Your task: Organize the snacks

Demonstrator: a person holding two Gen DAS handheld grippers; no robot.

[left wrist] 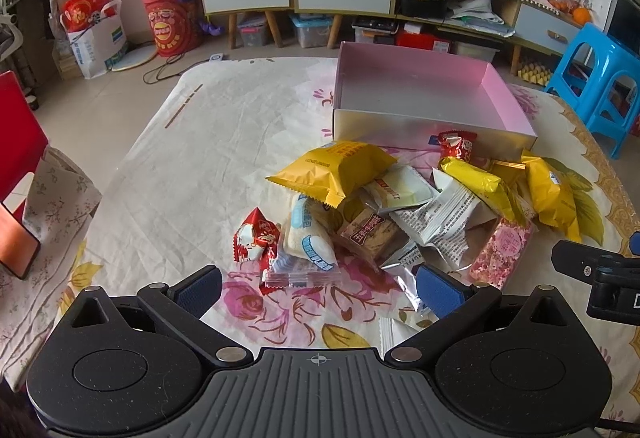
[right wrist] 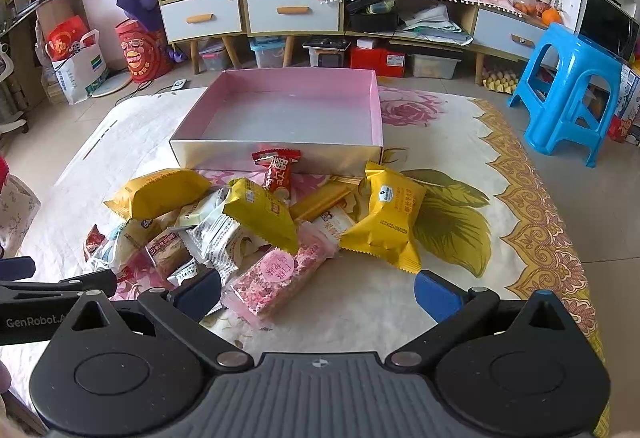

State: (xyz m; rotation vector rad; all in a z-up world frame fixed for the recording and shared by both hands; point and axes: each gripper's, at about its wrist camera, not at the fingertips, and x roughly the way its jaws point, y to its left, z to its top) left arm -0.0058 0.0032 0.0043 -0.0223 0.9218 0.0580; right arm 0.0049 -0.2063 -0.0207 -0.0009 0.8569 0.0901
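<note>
A pile of wrapped snacks lies on the floral tablecloth in front of an empty pink box [left wrist: 416, 90] [right wrist: 288, 110]. The pile holds yellow packets [left wrist: 336, 168] [right wrist: 390, 222], a pink packet [right wrist: 276, 278] [left wrist: 502, 250], a red packet [right wrist: 278, 172], a small red-and-white candy [left wrist: 254, 238] and white packets [left wrist: 308, 242]. My left gripper [left wrist: 320, 292] is open and empty, just short of the pile's near-left side. My right gripper [right wrist: 318, 294] is open and empty, its fingers either side of the pink packet's near end.
The table's left edge [left wrist: 116, 174] drops to the tiled floor. A red chair [left wrist: 16, 142] stands at the left. A blue stool [right wrist: 572, 94] stands at the right. Cabinets [right wrist: 280, 10] and bins line the far wall.
</note>
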